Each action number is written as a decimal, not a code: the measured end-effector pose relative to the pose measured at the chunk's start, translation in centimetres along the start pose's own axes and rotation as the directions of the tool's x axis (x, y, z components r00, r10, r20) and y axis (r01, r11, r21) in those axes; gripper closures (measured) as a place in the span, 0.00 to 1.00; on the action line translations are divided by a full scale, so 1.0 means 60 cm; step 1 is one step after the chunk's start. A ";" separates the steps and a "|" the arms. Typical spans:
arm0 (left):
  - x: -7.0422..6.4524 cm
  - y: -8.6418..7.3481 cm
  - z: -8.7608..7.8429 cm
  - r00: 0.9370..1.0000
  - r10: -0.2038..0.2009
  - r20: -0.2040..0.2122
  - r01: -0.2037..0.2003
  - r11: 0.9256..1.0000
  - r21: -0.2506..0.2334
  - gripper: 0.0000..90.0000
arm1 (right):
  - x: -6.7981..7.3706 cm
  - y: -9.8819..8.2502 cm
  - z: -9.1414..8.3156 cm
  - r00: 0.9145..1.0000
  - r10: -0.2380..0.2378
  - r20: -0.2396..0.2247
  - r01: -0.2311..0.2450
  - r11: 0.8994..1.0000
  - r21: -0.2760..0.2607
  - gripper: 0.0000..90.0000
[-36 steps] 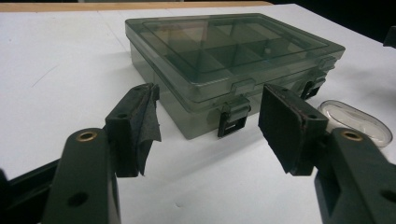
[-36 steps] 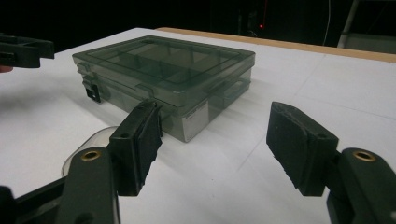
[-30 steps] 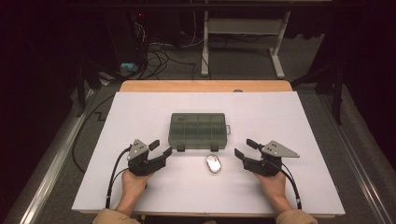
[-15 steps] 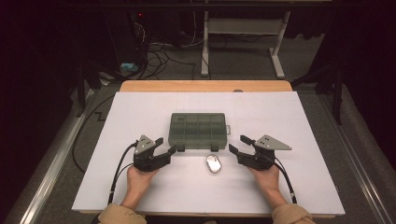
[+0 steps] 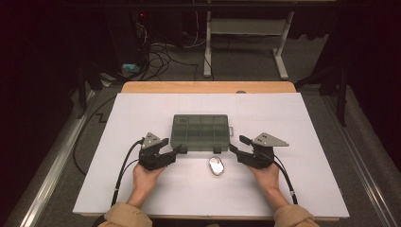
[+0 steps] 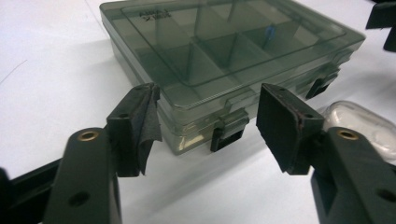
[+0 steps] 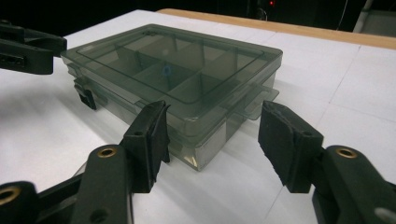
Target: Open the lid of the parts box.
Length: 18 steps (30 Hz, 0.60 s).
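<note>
A smoky green, see-through compartment box [image 5: 201,131] lies shut at the middle of the white table, with two black latches on its near edge. My left gripper [image 5: 172,145] is at the box's near left corner. In the left gripper view its jaws [image 6: 208,107] stand open on either side of that corner and its latch [image 6: 229,129], pads clear of the plastic. My right gripper [image 5: 238,144] is at the near right corner [image 7: 201,156], also open and apart from it. Both pairs of jaws have just been closing, each with a box corner between them.
A small clear oval case [image 5: 216,165] lies on the white sheet just in front of the box, between my hands. A tiny blue item [image 7: 165,70] sits in one compartment. A wooden strip [image 5: 208,87] marks the far table edge; cables and a desk frame lie beyond.
Both hands have moved inward and a little forward, bringing the grippers from beside the box to its near corners. Both sets of jaws stand narrower than before.
</note>
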State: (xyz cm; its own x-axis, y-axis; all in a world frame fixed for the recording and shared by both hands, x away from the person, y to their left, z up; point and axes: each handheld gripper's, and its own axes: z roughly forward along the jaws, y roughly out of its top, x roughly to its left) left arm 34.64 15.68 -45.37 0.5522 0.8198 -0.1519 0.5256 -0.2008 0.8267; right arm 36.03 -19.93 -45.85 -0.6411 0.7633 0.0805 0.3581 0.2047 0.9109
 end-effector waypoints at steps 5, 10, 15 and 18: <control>0.000 0.007 -0.002 1.000 0.017 -0.001 -0.017 1.000 0.019 0.48 | -0.002 0.007 0.003 1.000 0.007 -0.007 -0.007 0.999 0.053 0.54; 0.000 0.015 0.001 0.998 0.060 0.009 -0.060 0.995 0.076 0.52 | -0.008 0.023 0.000 0.998 0.026 -0.049 -0.021 0.995 0.100 0.59; 0.000 0.022 -0.003 0.996 0.090 0.012 -0.091 0.991 0.102 0.54 | -0.009 0.033 0.004 0.998 0.002 -0.065 0.008 0.988 0.156 0.66; 0.001 0.026 -0.004 0.995 0.095 0.006 -0.095 0.989 0.111 0.56 | -0.010 0.035 0.007 0.998 -0.006 -0.070 0.019 0.983 0.180 0.68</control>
State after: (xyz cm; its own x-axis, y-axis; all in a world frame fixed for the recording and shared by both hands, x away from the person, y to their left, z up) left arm 35.35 15.56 -43.95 0.6036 0.7936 -0.0762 0.5393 -0.3360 0.7722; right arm 37.43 -19.69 -44.11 -0.6893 0.7171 0.1028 0.4622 0.3261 0.8246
